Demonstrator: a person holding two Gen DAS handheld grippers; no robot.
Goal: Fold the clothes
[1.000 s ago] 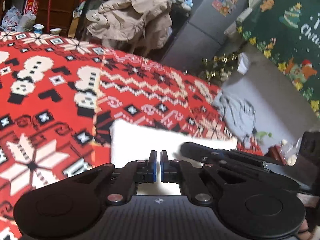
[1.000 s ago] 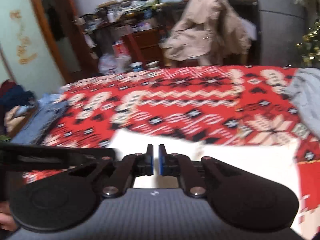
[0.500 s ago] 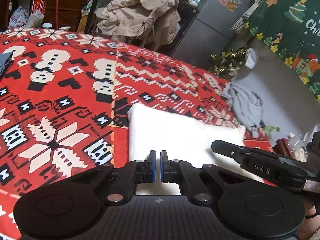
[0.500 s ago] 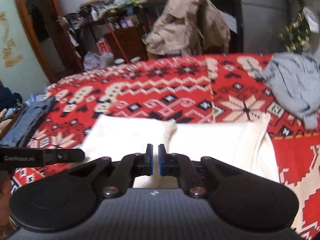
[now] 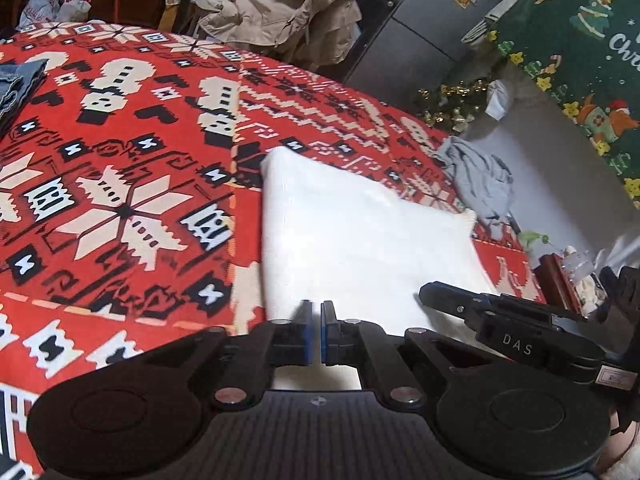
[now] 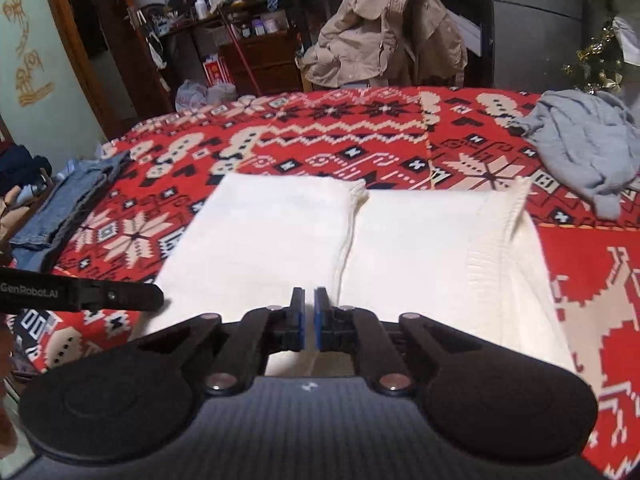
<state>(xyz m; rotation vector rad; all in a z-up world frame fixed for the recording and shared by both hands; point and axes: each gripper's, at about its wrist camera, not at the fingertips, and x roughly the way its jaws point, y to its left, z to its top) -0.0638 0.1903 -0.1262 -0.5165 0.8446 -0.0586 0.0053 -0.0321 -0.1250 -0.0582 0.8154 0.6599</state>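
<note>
Left wrist view shows the left gripper [image 5: 316, 332] low in the frame with its 2 blue-padded jaws drawn together, nothing visibly clamped between them. Just past its tips lies the folded white garment [image 5: 360, 236], flat on the red patterned blanket [image 5: 120, 184]. To its right the right gripper [image 5: 500, 320] reaches in as a dark bar over the garment's near right corner; from this angle its jaws cannot be read. Beyond the white garment a crumpled grey garment [image 5: 480, 180] lies at the blanket's far right edge, and a corner of folded jeans [image 5: 20, 84] sits at the far left. A beige coat [image 5: 280, 4] hangs over a chair behind the bed. Right wrist view shows the right gripper [image 6: 309, 320] with its jaws nearly together and empty, poised over the near edge of the white garment [image 6: 400, 248], whose 2 folded halves meet at a seam ahead of the tips. The left gripper [image 6: 80, 296] juts in from the left, beside the garment's near left corner. The jeans [image 6: 68, 204] lie left, the grey garment [image 6: 588, 148] far right.
</note>
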